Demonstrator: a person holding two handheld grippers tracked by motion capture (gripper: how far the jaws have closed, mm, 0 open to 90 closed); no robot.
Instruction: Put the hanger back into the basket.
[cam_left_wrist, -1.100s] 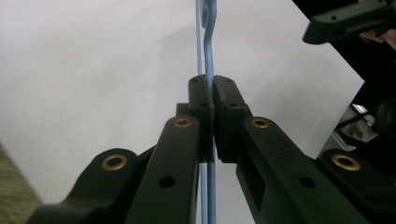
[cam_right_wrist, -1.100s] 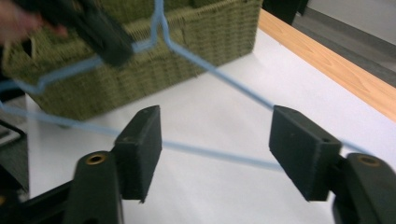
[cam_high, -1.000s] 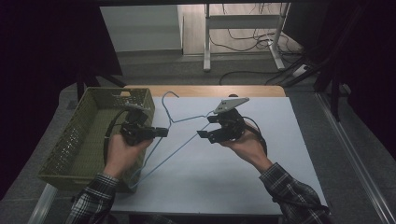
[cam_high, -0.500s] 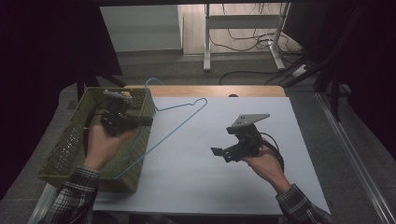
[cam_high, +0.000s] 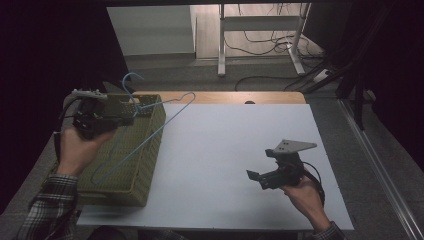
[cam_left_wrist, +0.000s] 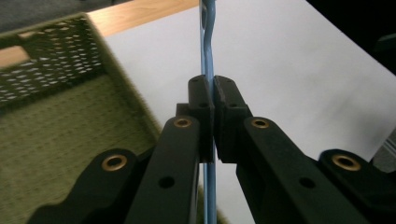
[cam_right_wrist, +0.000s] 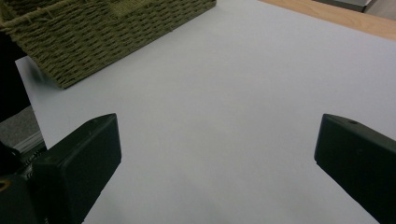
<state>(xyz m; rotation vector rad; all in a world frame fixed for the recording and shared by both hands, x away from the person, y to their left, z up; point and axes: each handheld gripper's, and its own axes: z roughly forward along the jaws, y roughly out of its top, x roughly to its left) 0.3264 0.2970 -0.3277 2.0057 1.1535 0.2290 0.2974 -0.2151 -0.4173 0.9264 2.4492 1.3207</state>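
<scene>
left gripper (cam_high: 131, 116) jaws pinched tight on the blue wire hanger (cam_high: 150, 131), now carried over the green basket (cam_high: 145, 165) beneath it. right gripper (cam_high: 257, 178) has let go, jaws just opened wide, empty, pulled well away. handover done; lowering the hanger into the basket likely comes next.

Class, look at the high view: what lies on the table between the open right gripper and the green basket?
Nothing: in the high view only bare white table top stretches between the right gripper and the green basket. The right gripper view shows the same.
</scene>
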